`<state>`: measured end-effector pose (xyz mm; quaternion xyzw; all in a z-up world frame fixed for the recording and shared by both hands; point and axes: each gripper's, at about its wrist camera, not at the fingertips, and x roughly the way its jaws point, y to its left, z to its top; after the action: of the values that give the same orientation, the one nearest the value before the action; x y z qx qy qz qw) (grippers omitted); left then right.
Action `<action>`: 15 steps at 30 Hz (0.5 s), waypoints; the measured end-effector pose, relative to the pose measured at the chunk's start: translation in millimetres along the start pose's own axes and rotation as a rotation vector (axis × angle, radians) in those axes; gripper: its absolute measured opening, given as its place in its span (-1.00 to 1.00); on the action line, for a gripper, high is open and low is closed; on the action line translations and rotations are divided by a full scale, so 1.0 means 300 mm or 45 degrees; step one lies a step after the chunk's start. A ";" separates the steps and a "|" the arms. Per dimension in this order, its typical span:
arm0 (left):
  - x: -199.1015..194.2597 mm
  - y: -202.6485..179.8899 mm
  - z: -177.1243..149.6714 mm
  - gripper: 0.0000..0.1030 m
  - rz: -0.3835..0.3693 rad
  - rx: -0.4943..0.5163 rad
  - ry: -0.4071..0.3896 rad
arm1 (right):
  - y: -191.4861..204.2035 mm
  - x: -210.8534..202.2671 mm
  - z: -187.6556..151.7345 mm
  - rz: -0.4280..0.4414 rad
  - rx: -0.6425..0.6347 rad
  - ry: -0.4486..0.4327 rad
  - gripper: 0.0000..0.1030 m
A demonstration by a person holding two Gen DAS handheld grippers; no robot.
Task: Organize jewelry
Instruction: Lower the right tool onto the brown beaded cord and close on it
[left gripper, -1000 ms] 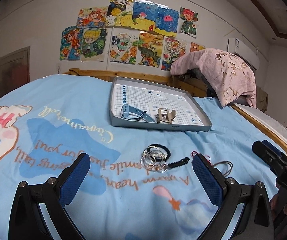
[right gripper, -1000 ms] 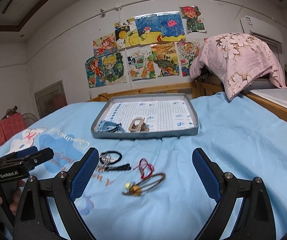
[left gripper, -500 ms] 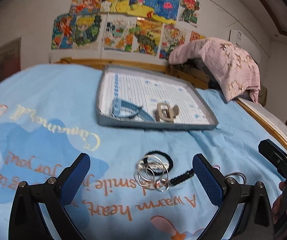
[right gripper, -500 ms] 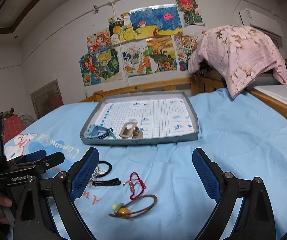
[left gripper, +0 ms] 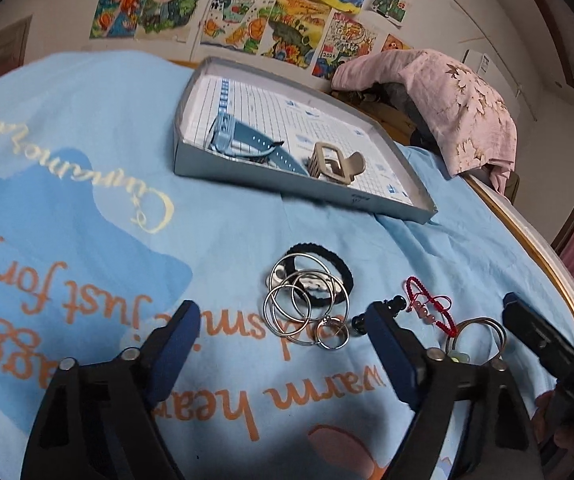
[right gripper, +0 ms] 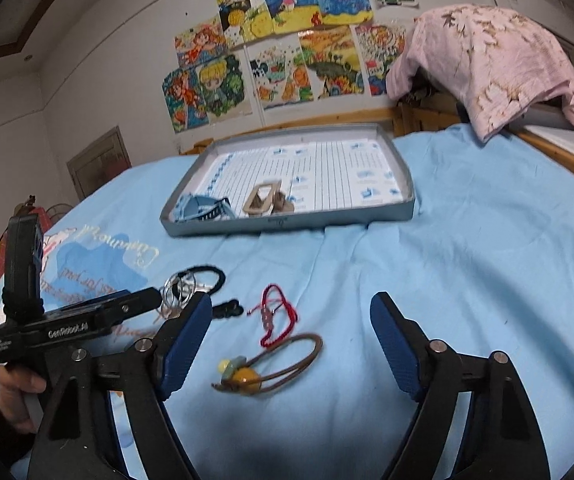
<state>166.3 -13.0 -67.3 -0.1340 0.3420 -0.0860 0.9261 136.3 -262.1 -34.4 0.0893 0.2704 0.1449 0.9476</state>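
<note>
A: L gripper (left gripper: pixel 283 330)?
B: Jaws apart, just been narrowing, nothing gripped; silver rings (left gripper: pixel 301 304) lie on the blue sheet (left gripper: pixel 87 128) btwn the fingers, just ahead.
A: R gripper (right gripper: pixel 291 320)?
B: Also apart, narrowing; red cord bracelet (right gripper: pixel 275 314) and brown cord bracelet (right gripper: pixel 271 364) btwn its fingers, untouched.

A grey tray (right gripper: pixel 287 222) is sitting at twelve o'clock on the blue sheet, holding a blue watch (right gripper: pixel 201 209) and a beige hair claw (right gripper: pixel 265 202) side by side. Nearer, silver rings (left gripper: pixel 301 300) are lying over a black hair tie (left gripper: pixel 327 258); at their three o'clock a red string bracelet (right gripper: pixel 275 314) is lying flat, with a brown cord bracelet (right gripper: pixel 271 364) bearing a yellow bead at its six o'clock.
</note>
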 end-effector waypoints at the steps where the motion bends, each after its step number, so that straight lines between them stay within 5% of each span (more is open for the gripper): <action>1: 0.004 0.001 -0.001 0.50 -0.008 -0.005 0.004 | 0.001 0.006 -0.005 0.000 0.000 0.016 0.25; 15: 0.078 0.072 0.011 -0.36 -0.097 -0.166 0.073 | 0.018 0.039 -0.046 0.011 -0.006 0.113 -0.36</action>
<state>187.5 2.4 -85.8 -0.2044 0.3678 -0.1024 0.9014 137.2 -252.0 -50.2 0.0816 0.3113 0.1533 0.9343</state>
